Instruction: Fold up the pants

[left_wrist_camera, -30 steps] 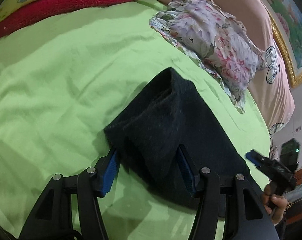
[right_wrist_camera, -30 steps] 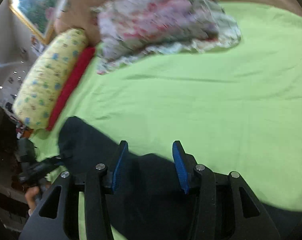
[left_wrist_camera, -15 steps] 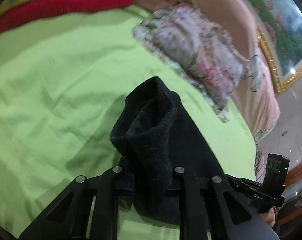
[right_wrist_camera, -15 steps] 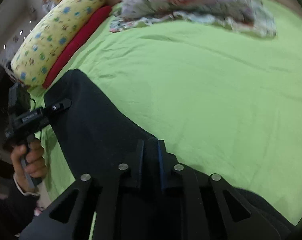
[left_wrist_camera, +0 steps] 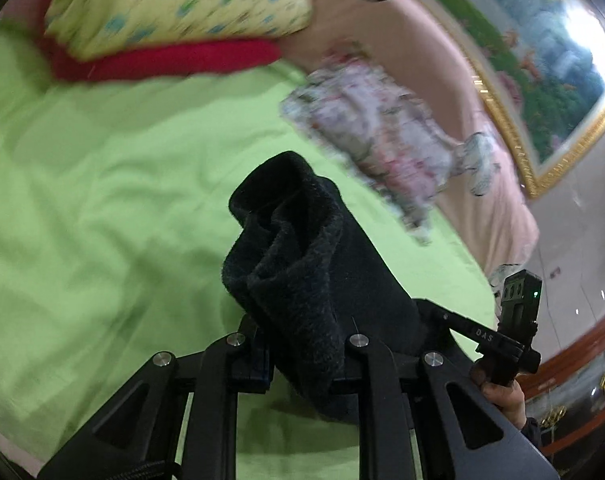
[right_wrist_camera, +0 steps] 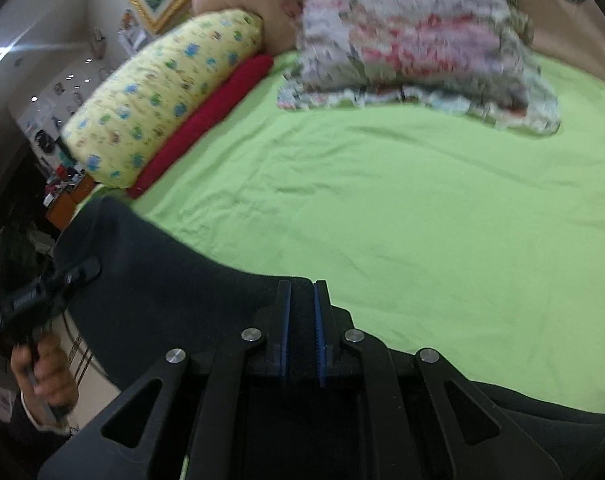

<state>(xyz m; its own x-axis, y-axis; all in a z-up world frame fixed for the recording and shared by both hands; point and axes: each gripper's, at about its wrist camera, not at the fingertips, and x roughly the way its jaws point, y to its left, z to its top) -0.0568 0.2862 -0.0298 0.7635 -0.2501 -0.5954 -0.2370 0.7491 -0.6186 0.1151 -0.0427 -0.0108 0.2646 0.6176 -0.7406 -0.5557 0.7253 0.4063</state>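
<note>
Dark, fuzzy pants (left_wrist_camera: pixel 302 280), bunched into a thick fold, are pinched between the left jaws and rise ahead of them. A flat edge of the same cloth (right_wrist_camera: pixel 162 300) sits clamped between the right jaws, spreading out to their left.

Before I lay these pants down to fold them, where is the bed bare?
The green sheet is bare between the pants and the floral pillow. Crowded at the head: the floral pillow, the yellow pillow and a red roll.

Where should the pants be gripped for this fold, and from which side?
Grip the pants along their near edge, coming from the bed's near side: left gripper pinches a bunched end, right gripper a flat edge. The rest drapes onto the green sheet.
</note>
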